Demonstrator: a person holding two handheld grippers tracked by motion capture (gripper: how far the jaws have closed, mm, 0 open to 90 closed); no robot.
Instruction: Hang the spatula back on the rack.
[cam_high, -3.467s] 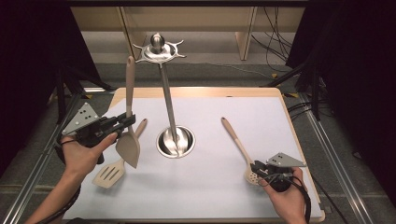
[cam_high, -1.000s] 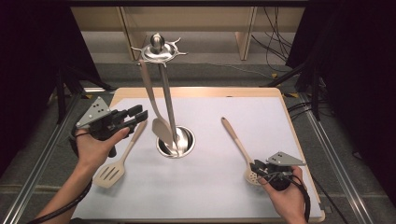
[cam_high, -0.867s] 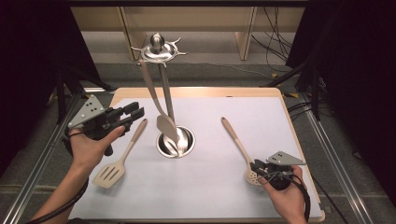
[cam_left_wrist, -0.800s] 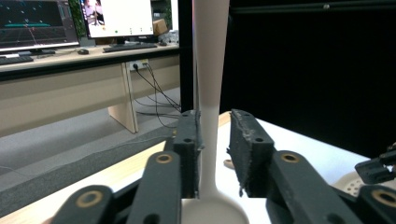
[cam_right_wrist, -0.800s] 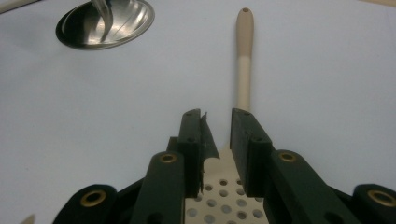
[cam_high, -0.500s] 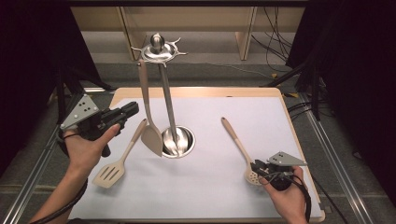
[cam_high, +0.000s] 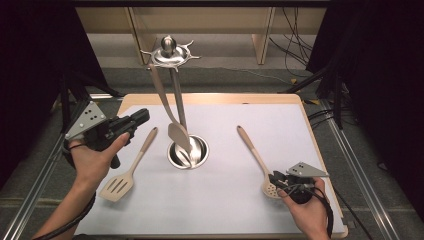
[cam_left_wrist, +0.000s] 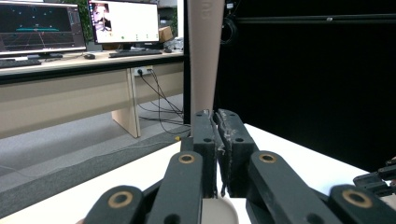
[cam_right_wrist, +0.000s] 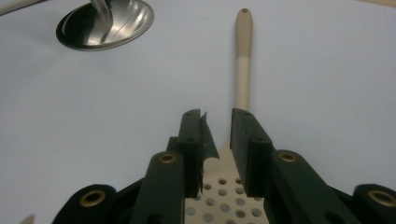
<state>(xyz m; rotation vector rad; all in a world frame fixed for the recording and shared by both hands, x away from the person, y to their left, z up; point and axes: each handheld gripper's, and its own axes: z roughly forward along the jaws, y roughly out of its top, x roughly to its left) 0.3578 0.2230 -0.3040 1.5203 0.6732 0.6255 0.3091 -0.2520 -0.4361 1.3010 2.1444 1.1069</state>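
The beige solid-bladed wooden turner (cam_high: 162, 95) hangs by its handle end from the star-shaped hook crown of the polished steel utensil stand (cam_high: 169, 54). Its blade dangles low over the stand's round dished base. It hangs aslant rather than plumb, so I judge it is still swinging. A few seconds ago I was carrying it in my left claw (cam_high: 144, 116). Since then I have let it go on the hook and drawn back, and the turner is now well ahead of the claw tips, apart from them.

The left claw's jaws have just been closing, and in the left gripper view (cam_left_wrist: 215, 116) they stand clenched together with nothing between them. So the first utensil is hung, and that hand is free for the next one.

The next one lies close. The beige wooden slotted spatula (cam_high: 132, 167) lies flat on the white tabletop (cam_high: 225, 210), just beside and below my left claw. Its handle points toward the stand.

My right claw (cam_high: 275, 180) has not moved. It rests low on the tabletop at the neck of the beige wooden perforated spoon (cam_high: 252, 150). In the right gripper view the jaws (cam_right_wrist: 217, 114) straddle the point where the handle (cam_right_wrist: 243, 60) widens into the holed bowl. They are part-way apart, and I cannot tell whether the pads are pressing on the wood or only standing over it. The steel stand is up ahead and off to one side of this claw.
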